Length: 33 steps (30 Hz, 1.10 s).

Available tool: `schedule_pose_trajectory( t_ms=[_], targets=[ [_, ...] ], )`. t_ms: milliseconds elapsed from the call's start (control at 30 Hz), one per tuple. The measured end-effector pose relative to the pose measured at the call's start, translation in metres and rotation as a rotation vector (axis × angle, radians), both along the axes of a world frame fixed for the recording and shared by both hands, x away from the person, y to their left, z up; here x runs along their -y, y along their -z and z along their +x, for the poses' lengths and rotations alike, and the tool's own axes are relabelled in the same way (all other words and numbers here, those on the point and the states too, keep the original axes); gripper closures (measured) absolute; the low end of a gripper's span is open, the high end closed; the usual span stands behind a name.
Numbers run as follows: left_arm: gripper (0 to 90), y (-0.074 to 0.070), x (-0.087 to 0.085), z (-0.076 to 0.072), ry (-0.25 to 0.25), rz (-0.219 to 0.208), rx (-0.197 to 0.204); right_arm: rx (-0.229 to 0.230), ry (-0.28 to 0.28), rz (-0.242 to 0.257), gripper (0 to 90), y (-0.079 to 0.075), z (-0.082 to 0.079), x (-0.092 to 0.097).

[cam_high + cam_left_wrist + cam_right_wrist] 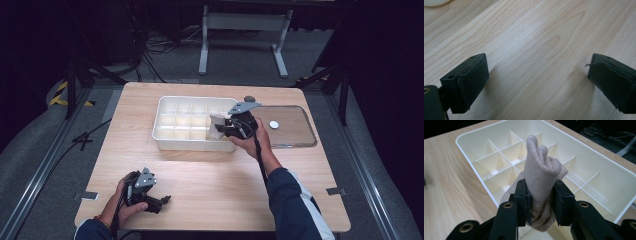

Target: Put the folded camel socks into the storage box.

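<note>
A rolled beige sock (541, 177) is squeezed between the pads of my right gripper (541, 203), which is shut on it. In the high view the right gripper (223, 128) holds the sock (217, 126) over the right end of a white divided box (165, 141). The box (474, 152) has several small empty compartments. My left gripper (161, 201) rests low on the table near the front left corner. Its jaws stand wide open over bare wood, with nothing between its fingertips (472, 80).
A clear lid (295, 127) with a white round knob lies flat to the right of the box. The wooden table (215, 175) has open room between the box and the front edge. Table legs and cables lie on the floor beyond.
</note>
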<state>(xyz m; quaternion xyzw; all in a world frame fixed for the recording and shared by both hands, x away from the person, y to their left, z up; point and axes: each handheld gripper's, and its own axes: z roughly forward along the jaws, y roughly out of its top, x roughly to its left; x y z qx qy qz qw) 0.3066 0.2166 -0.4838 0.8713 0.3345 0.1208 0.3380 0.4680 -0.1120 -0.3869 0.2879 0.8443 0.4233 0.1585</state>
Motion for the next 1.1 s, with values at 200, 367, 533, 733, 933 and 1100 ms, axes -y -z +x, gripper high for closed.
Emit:
schedule_pose_trajectory(
  t_ms=[200, 367, 533, 733, 933, 1100],
  targets=[
    [3.7, 0.0, 0.0, 0.0, 0.001, -0.001, 0.0, 0.003, 0.042, -0.035, 68.2, 0.008, 0.007, -0.006],
    [3.7, 0.0, 0.0, 0.0, -0.001, -0.003, 0.0, 0.004, 0.059, -0.072, 67.8, 0.015, 0.01, -0.006],
    [3.6, 0.0, 0.0, 0.0, 0.006, 0.0, 0.002, -0.001, 0.033, -0.091, 67.3, 0.023, 0.01, -0.011],
    [3.6, 0.0, 0.0, 0.001, 0.015, 0.001, 0.001, -0.039, -0.018, -0.132, 64.8, 0.028, 0.011, -0.019],
    [3.5, 0.0, 0.0, 0.001, 0.014, 0.0, 0.002, -0.128, -0.045, -0.146, 62.3, 0.025, 0.021, -0.018],
    [3.5, 0.0, 0.0, 0.001, 0.016, -0.001, -0.001, -0.133, -0.072, -0.187, 67.9, 0.021, 0.024, -0.024]
  ],
)
